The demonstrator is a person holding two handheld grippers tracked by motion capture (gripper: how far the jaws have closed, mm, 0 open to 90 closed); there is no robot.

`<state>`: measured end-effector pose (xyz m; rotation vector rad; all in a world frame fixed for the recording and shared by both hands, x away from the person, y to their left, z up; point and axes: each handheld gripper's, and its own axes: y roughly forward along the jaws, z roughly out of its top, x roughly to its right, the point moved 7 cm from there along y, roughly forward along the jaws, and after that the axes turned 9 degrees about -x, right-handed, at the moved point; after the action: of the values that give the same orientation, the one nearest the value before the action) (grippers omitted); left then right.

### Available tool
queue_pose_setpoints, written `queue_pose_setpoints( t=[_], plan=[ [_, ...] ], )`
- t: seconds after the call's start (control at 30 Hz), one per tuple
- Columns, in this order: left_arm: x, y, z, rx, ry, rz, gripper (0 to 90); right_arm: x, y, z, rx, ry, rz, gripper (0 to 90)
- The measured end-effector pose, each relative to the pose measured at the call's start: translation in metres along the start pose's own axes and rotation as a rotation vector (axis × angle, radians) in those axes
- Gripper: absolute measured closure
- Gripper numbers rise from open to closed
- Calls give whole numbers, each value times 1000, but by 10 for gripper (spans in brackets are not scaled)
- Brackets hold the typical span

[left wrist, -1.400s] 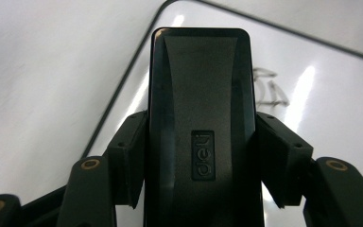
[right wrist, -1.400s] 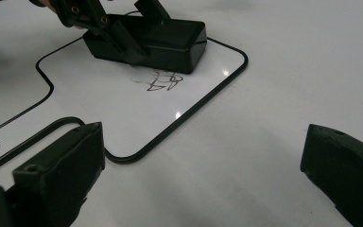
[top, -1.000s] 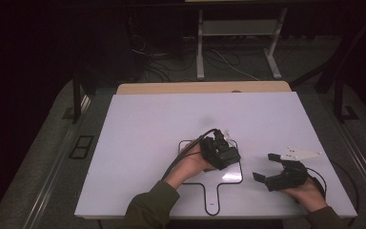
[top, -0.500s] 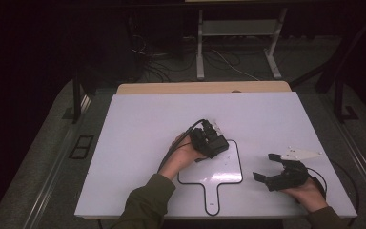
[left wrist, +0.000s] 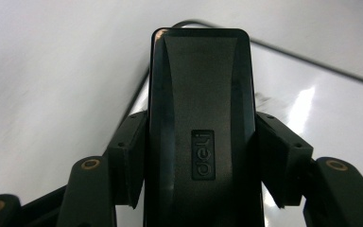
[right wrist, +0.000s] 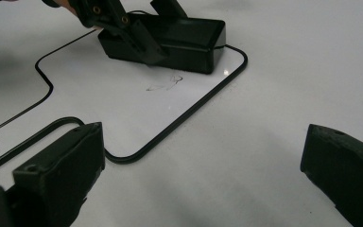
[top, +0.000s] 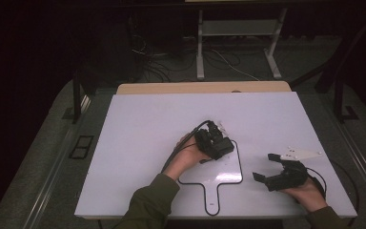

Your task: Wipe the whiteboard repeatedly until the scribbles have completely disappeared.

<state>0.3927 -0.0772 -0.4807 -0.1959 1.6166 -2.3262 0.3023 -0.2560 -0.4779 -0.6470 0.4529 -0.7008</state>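
left gripper clamps a black eraser on the whiteboard; right gripper rests wide open.

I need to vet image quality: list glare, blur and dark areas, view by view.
High view: floor beyond the table is nearly black. Left gripper view: the eraser in the left tongs is sharp, the board smeared, with a glare streak. Right gripper view: right tongs soft, small glint.
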Motion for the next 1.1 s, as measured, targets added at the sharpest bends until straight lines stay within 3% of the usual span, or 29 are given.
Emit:
queue_pose_setpoints(
  t=[0.17,0.47,0.87,0.97,1.1],
  plan=[
    [15,3,9,-2,45,-14,392,1,-1,0,5,-2,-1,0],
    [29,4,12,19,55,-54,393,0,-2,1,11,1,0,0],
    [-10,2,4,-1,-3,41,393,1,-2,0,11,-1,-3,0],
    [-12,2,3,-4,-3,40,393,1,-2,0,12,1,-2,0],
    [0,1,5,-10,21,14,393,1,-2,0,11,0,-2,0]
  ],
)
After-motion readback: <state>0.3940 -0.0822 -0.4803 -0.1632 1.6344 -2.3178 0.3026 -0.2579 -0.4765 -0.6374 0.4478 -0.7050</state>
